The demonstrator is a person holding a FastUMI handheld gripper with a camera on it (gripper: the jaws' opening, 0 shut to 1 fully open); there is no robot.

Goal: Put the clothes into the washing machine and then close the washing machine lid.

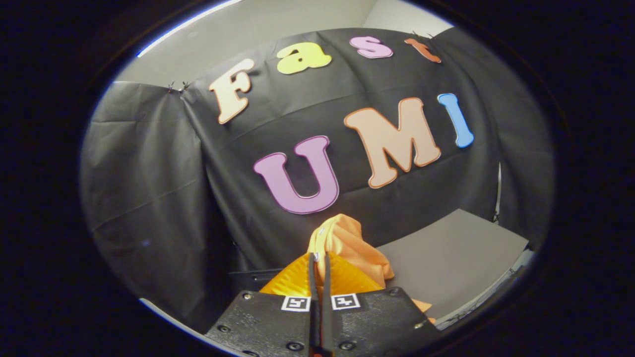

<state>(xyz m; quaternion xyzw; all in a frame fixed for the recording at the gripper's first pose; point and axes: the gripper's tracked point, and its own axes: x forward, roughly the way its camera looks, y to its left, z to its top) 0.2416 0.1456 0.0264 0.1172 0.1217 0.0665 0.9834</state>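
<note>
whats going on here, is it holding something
A handheld gripper has its tongs pressed together on a bright orange cloth garment, which bunches up just ahead of the fingertips and hangs lifted in front of the black cloth booth wall. A flat grey tabletop lies beyond, to one side. The garment is not yet in any washing machine.

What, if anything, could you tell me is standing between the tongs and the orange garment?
Nothing visible does. The tongs are closed on the orange garment, which bunches up just beyond their tips, above the grey surface. The washing machine's position cannot be judged here.
</note>
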